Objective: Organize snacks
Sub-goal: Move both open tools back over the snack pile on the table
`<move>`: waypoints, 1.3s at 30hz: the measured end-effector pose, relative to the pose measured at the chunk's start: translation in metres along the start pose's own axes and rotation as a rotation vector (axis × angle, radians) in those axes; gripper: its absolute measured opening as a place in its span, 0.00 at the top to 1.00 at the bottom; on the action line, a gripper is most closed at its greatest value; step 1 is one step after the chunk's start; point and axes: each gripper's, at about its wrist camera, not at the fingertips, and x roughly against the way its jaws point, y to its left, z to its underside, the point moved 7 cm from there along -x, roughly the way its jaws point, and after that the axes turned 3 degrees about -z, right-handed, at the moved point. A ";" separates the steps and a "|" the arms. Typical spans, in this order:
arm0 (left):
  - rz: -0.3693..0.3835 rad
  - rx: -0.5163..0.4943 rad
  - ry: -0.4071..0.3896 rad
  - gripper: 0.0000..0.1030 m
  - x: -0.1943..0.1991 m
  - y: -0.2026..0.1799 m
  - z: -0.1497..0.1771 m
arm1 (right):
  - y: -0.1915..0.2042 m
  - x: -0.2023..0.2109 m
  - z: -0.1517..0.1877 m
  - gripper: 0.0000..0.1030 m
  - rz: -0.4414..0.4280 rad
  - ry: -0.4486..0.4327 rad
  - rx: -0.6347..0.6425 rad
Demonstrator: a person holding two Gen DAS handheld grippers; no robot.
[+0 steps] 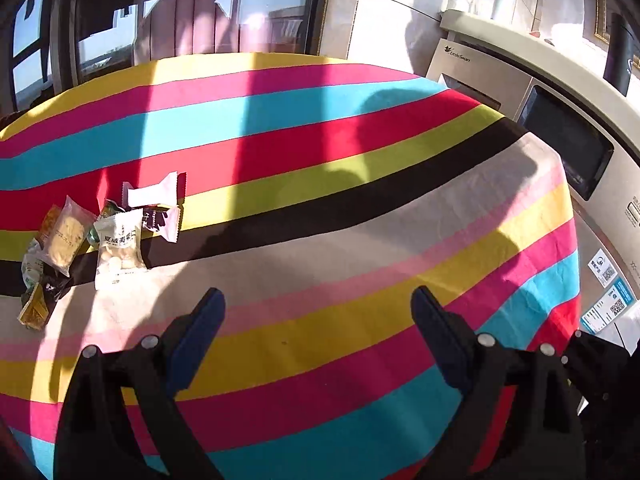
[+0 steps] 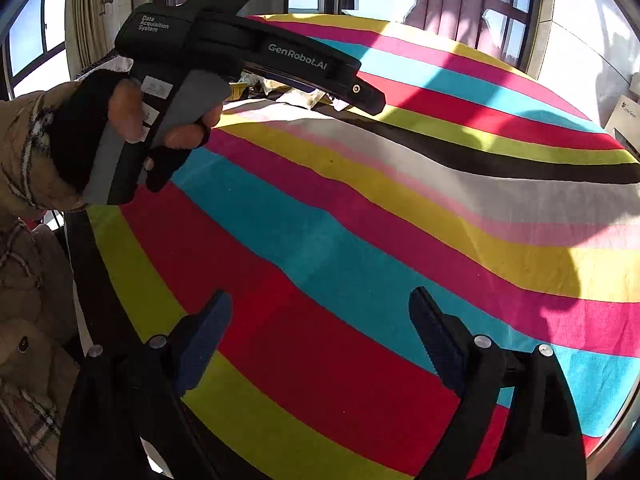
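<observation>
Big striped tablecloth (image 1: 320, 184) covers the whole table, with a washer (image 1: 560, 128) off to the right. The snacks (image 1: 104, 236) sit in a loose overlapping pile at the far left of the cloth, well apart from both grippers.

Left gripper (image 1: 318, 300) hangs over bare cloth, fingers spread wide, holding nothing. Right gripper (image 2: 320, 304) is the same, wide apart and empty.

My guess is the step in hand is reaching for a first packet. I'd swing the left one over and take the white bag (image 1: 119, 254) by an edge (it's on top and nearest), pinching lightly so the contents don't crush.

Readable text: "LittleSwan" on the washer, and "GenRobot.AI" and "Data Acquisition System" on the left handle (image 2: 248, 52).
</observation>
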 end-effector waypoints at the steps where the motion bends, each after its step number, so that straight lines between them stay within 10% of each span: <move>1: -0.062 0.056 -0.039 0.09 0.008 0.031 -0.006 | -0.004 -0.021 -0.013 0.15 -0.018 0.027 -0.045; 8: -0.142 0.220 0.003 0.08 0.028 0.142 0.040 | -0.011 -0.109 -0.076 0.15 0.064 0.064 -0.092; 18: -0.015 0.161 0.093 0.08 0.006 0.122 0.083 | -0.017 -0.113 -0.078 0.15 0.057 0.064 -0.096; 39: 0.172 0.217 -0.034 0.02 0.079 0.174 0.085 | -0.019 -0.113 -0.078 0.15 0.057 0.062 -0.096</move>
